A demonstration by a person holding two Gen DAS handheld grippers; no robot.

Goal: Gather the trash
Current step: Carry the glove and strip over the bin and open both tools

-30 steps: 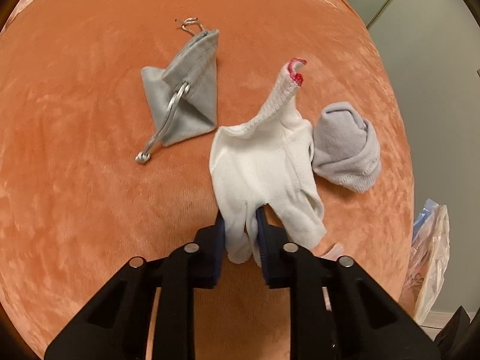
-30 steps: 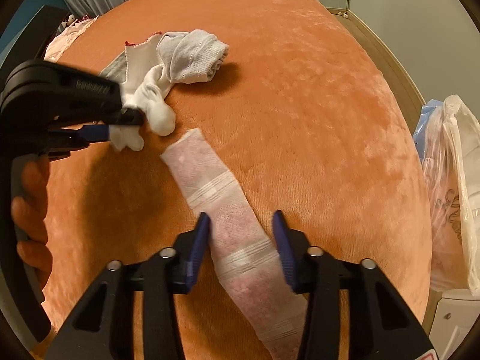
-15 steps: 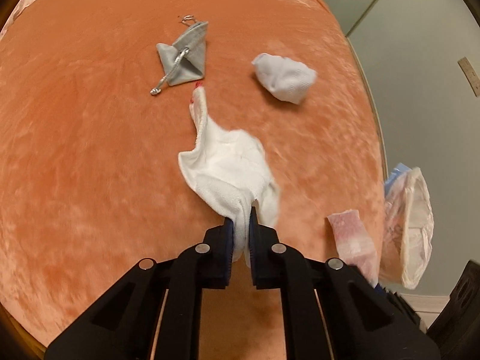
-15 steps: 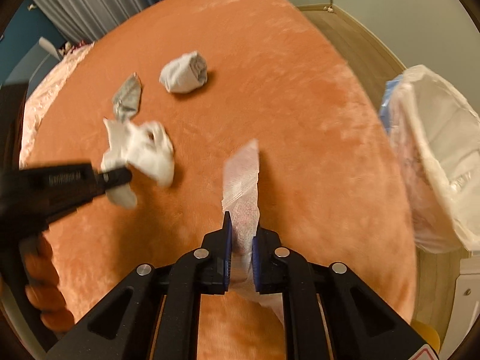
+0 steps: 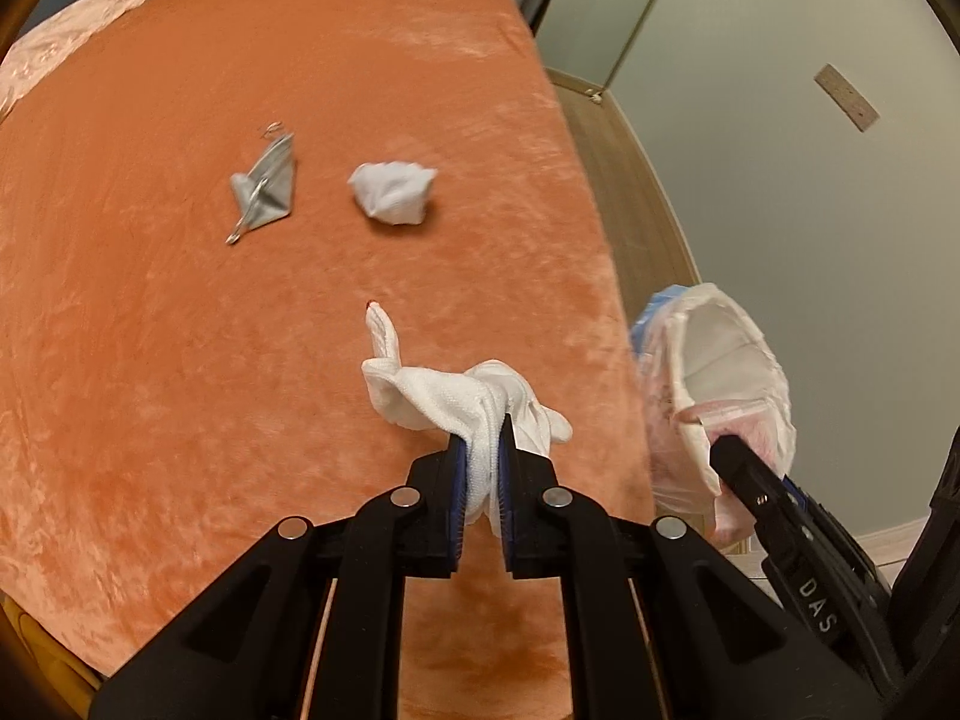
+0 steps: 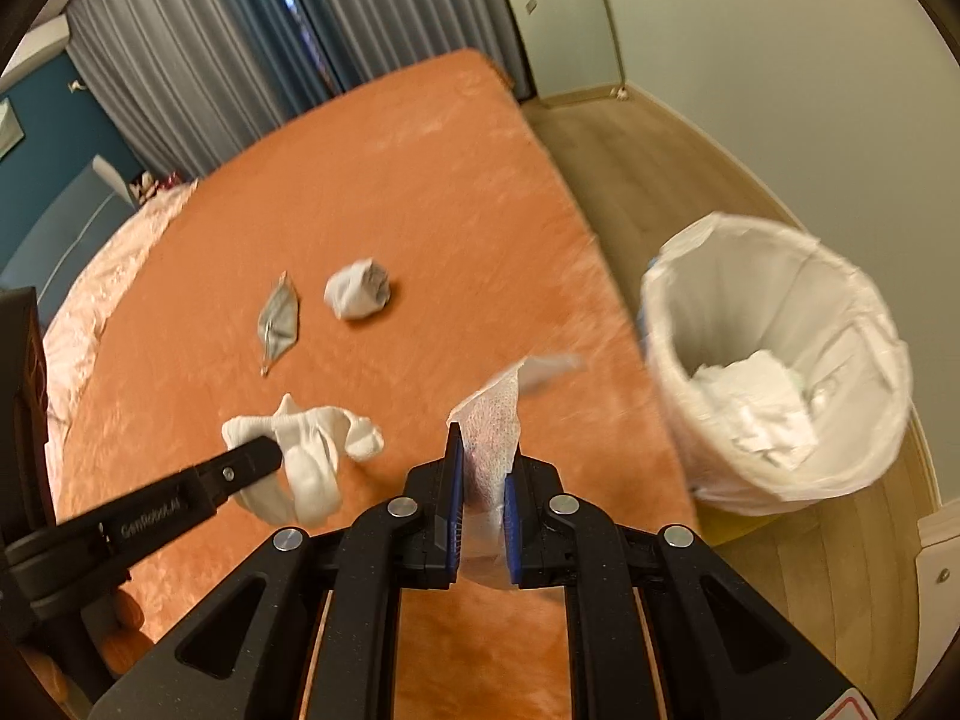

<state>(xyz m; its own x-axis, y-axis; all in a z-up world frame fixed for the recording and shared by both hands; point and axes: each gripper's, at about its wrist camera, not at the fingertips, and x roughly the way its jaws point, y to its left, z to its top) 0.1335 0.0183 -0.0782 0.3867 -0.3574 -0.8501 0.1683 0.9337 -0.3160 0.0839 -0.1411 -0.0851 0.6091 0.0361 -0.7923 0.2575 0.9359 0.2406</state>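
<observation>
Both grippers loaded, bin not yet reached.
Left gripper (image 5: pixel 480 450) is clamped on the white glove (image 5: pixel 444 399), right gripper (image 6: pixel 483 468) on the pink wrapper strip (image 6: pixel 492 426), both above the orange bed (image 5: pixel 180 360). Lined bin (image 6: pixel 780 300) already holds crumpled paper; grey pouch (image 5: pixel 267 189) and balled sock (image 5: pixel 393 192) remain on the bed.

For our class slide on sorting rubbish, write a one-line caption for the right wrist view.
Right hand-held gripper grips a plastic wrapper near the lined bin; left hand-held gripper holds a white glove.
</observation>
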